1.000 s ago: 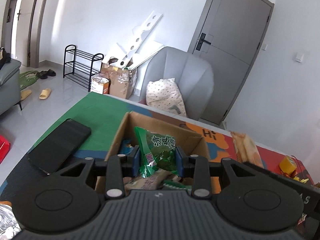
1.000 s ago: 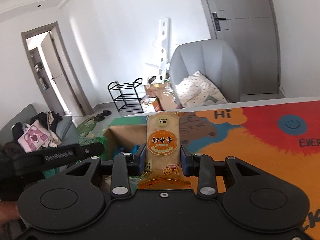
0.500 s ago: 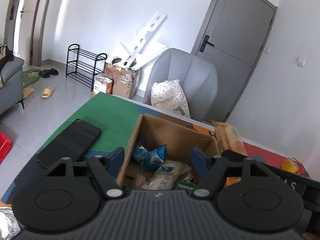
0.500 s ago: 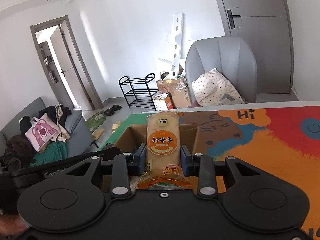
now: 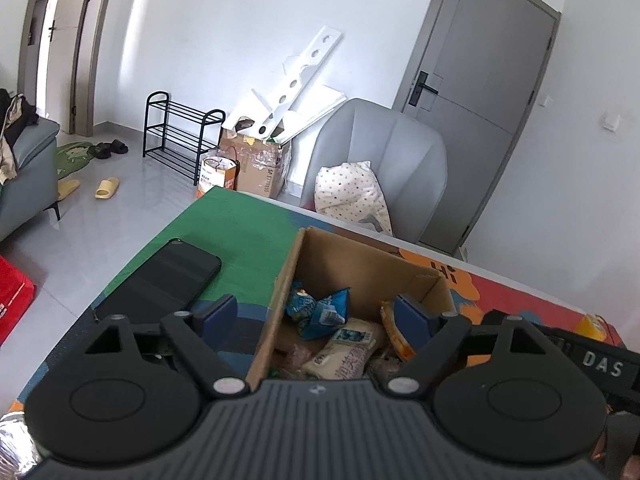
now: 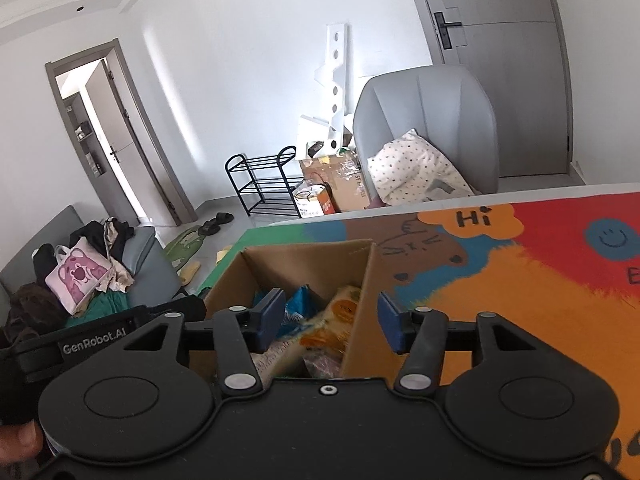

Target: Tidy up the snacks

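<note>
the open brown cardboard box [image 5: 360, 268] sits lower centre, snack packets inside. the left gripper [image 5: 316, 316] hangs over it, jaws opening wide, nothing between them. the right gripper [image 6: 328, 322] is opening too; the orange cake packet [image 6: 336, 320] lies blurred in the box, unpinched.

Both views are bright and evenly lit by daylight. A broad soft band of light falls across the white wall [image 5: 224, 48] on the left, strongest near the doorway [image 6: 108, 128], which glows overexposed in the right wrist view. The floor [image 5: 132, 208] carries a pale sheen with no hard glare. Shadows are soft; the inside of the cardboard box [image 5: 352, 264] is dimmer than the desk [image 6: 520, 280] around it. Fisheye distortion bows the grey door [image 5: 480, 92] and wall lines, and the corners vignette to dark. The orange snack packet [image 6: 332, 320] in the box is motion-blurred; the rest is sharp.
</note>
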Available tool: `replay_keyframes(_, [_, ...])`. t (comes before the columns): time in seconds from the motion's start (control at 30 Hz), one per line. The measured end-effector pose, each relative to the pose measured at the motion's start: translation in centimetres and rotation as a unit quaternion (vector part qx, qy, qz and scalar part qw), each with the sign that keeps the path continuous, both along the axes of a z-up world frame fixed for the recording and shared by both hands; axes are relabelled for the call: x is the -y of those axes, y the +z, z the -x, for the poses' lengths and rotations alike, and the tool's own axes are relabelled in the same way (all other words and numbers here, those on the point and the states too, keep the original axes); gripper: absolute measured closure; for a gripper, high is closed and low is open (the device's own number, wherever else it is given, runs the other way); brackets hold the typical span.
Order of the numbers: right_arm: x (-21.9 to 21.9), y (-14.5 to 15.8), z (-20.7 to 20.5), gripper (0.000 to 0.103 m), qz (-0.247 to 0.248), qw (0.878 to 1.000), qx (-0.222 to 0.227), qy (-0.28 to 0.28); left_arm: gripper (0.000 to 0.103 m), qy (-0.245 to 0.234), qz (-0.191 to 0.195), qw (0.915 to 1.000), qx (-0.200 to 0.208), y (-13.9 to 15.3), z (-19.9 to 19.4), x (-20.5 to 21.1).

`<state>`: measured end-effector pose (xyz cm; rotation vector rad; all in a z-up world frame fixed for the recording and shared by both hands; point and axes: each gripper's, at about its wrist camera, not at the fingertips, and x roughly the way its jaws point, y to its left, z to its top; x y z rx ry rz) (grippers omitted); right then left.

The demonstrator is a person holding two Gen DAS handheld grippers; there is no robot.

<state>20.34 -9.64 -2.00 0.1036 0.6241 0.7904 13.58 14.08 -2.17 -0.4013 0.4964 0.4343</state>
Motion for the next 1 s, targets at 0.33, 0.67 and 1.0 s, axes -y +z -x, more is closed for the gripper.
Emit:
replay_keyframes(0.33, [3.9, 1.0, 1.6, 0.036, -0.009, 1.000, 0.011, -0.026, 0.017, -0.029, -0.007, 0.9995, 0.009, 0.6, 0.8, 2.6])
replay_keyframes(0.67, [7.6, 1.3, 3.5, 0.028, -0.013, 0.998, 0.023, -0.064, 0.017, -0.065, -0.012, 0.9976, 0.017, 0.8, 2.0, 5.7])
replay_keyframes(1.0, [9.5, 1.9, 6.0, 0.016, -0.020, 0.996, 0.038, -0.079, 0.016, -0.090, -0.030, 0.9953, 0.022, 1.9, 4.4, 7.1])
